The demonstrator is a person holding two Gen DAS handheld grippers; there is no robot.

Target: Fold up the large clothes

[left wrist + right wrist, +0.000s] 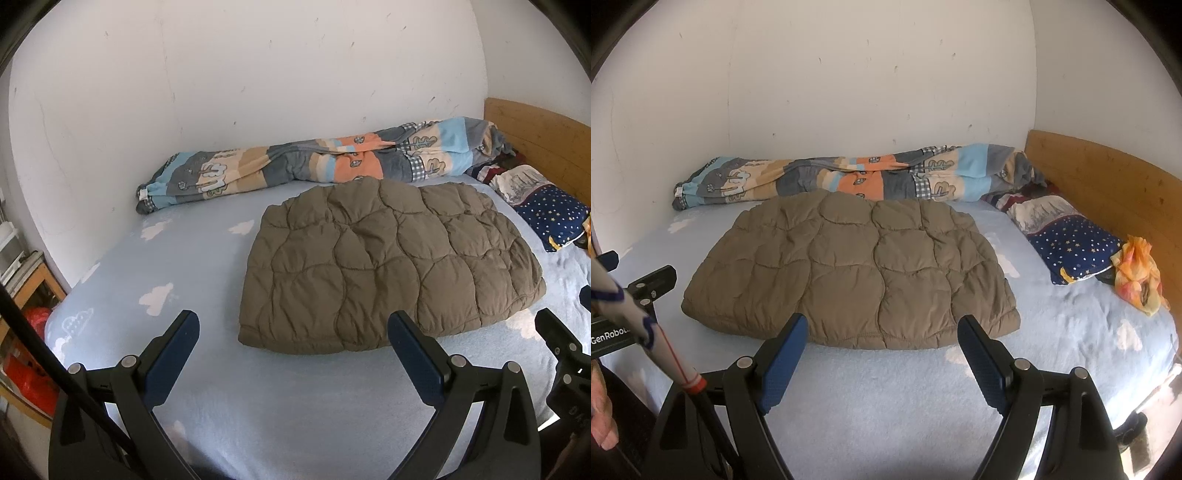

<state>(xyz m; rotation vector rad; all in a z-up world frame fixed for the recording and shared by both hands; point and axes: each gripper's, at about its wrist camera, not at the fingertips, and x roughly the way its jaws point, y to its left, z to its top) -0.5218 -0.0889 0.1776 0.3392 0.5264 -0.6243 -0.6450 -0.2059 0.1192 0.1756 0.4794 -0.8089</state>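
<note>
The left wrist view shows a wooden shelf (26, 291) with red bags (35, 384) past the bed's left edge, and part of the right gripper (565, 354) at its right side. The right wrist view shows other things: an orange and yellow cloth (1137, 273) near the wooden headboard (1108, 177), beside the starry blue pillow (1075, 251), and a hand (602, 417) at the left.

The brown puffy jacket (849, 273) lies folded flat in the middle of the bed (886, 406), on the pale blue sheet with white clouds. A striped blanket (849, 177) is rolled along the far edge by the wall.

The left gripper (293, 334) is spread wide with nothing in it; the jacket's near edge lies just past its fingertips. The right gripper (882, 330) is spread wide too, empty, with the jacket's near edge between and just beyond its tips.
</note>
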